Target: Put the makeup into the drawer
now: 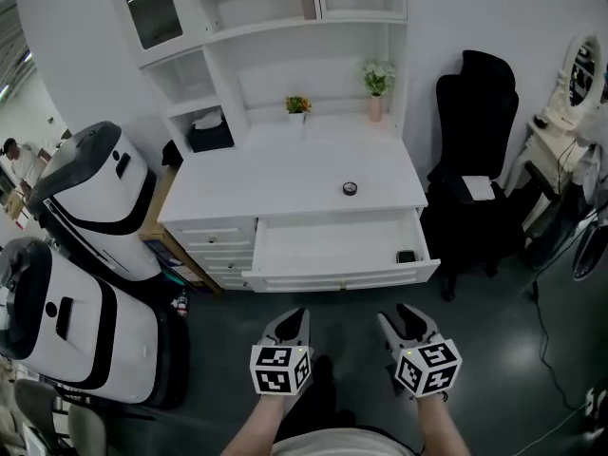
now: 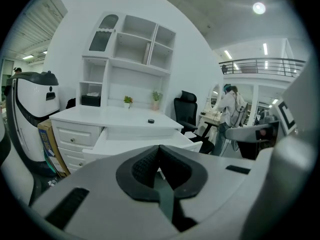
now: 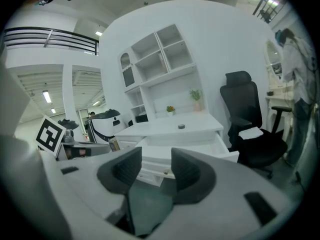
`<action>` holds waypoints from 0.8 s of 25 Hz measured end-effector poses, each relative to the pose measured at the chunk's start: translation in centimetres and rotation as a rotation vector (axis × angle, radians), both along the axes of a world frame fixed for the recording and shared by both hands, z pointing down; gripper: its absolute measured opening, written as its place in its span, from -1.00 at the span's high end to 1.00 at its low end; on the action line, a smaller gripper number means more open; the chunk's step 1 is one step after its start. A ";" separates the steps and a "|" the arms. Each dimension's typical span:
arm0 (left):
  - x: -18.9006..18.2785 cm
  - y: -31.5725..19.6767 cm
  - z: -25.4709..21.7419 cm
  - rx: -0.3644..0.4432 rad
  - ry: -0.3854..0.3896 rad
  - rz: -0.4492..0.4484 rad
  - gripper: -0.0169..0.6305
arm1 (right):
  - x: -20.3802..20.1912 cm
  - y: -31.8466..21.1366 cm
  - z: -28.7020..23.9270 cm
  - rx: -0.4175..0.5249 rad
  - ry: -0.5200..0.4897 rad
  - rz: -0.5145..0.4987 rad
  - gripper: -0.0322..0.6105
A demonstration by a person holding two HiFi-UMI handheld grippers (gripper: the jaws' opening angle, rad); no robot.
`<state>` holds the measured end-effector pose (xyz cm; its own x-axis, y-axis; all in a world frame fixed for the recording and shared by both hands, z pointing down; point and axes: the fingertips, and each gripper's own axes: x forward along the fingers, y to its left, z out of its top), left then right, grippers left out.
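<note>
A small round black makeup case (image 1: 351,188) lies on the white desk top (image 1: 285,174), near its right front. Below it the wide drawer (image 1: 332,275) stands pulled out, with a small dark item (image 1: 407,256) in its right front corner. Both grippers hang over the dark floor in front of the desk, well short of the drawer. My left gripper (image 1: 295,315) is shut, its pads meeting with nothing between them (image 2: 159,151). My right gripper (image 1: 400,313) is open, with an empty gap between its pads (image 3: 156,160). The case also shows in the gripper views (image 2: 150,120) (image 3: 181,126).
A black office chair (image 1: 475,160) stands right of the desk. Two large white-and-black machines (image 1: 95,198) fill the left side. Two potted plants (image 1: 297,105) (image 1: 377,79) and a black box (image 1: 209,133) sit at the desk's back. A person (image 2: 232,104) stands far off.
</note>
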<state>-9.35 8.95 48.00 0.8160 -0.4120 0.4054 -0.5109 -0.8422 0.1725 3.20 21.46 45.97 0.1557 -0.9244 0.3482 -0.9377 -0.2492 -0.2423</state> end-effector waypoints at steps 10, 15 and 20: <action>4.5 -9.6 0.2 -0.011 -0.002 0.023 0.95 | 4.9 -8.6 0.2 -0.025 0.000 0.055 0.38; 6.5 -13.6 0.2 -0.010 -0.001 0.045 0.95 | 6.8 -12.0 0.2 -0.033 0.003 0.085 0.38; 8.0 -16.5 0.5 -0.021 -0.001 0.065 0.95 | 8.3 -14.7 0.2 -0.043 0.010 0.112 0.38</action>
<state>-1.31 -7.55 48.51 0.8407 -0.3491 0.4139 -0.4549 -0.8699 0.1904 11.46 6.75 46.17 0.2610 -0.8853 0.3849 -0.9056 -0.3627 -0.2200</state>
